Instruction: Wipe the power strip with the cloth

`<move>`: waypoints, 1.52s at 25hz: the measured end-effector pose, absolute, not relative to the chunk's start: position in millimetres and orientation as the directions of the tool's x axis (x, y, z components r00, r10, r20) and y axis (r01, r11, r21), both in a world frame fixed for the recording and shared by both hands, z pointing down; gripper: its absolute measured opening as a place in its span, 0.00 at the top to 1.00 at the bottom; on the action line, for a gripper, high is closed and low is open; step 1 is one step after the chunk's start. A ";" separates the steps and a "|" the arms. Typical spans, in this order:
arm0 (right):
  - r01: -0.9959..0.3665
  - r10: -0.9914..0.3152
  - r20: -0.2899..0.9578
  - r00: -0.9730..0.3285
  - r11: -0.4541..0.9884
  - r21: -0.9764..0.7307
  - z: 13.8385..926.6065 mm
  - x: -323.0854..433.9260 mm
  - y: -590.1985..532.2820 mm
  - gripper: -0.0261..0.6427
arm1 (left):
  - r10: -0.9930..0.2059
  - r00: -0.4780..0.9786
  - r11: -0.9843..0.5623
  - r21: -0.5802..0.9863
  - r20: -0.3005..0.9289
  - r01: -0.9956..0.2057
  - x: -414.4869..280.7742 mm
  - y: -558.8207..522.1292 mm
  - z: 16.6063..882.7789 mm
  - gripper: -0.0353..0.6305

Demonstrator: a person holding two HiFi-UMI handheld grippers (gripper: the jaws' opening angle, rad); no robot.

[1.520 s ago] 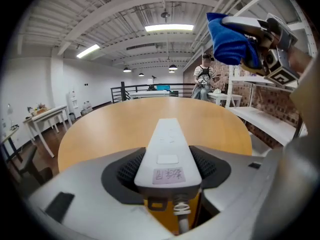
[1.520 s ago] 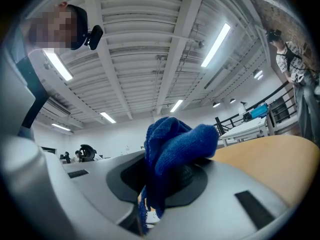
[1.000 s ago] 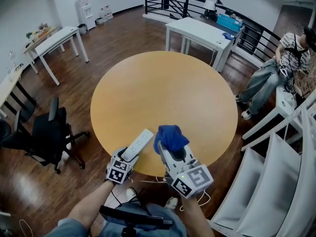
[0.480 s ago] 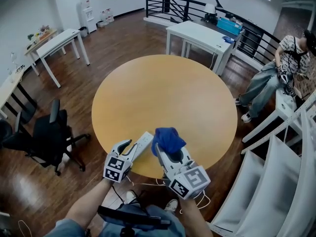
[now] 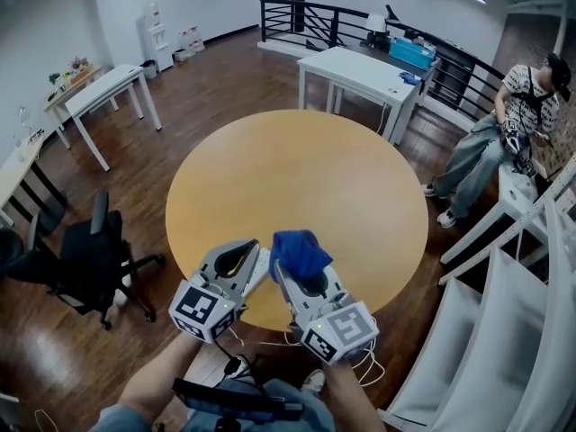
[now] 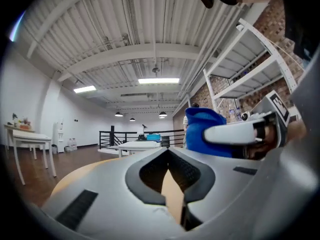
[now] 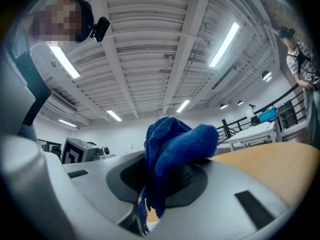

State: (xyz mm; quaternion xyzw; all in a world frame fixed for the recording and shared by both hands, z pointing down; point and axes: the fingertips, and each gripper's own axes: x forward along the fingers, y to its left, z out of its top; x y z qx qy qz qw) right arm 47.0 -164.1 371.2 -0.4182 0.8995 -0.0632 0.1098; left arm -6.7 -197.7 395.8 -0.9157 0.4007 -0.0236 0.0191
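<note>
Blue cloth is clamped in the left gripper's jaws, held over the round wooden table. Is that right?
Not quite. The blue cloth is clamped in the right gripper's jaws, not the left's, as the right gripper view shows. The left gripper has its jaws shut with nothing between them. The cloth is indeed over the round wooden table.

A deep blue cloth, pale grey left claw and right claw bearing black-and-white square markers, honey-tan tabletop, dark brown wooden floor.
</note>
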 end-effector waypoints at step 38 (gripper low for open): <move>-0.758 -0.779 -0.150 -0.609 0.627 -0.181 365.0 51.5 -165.2 0.86 | -0.687 0.727 -0.726 -0.042 -0.002 -0.686 11.5 -178.9 371.1 0.93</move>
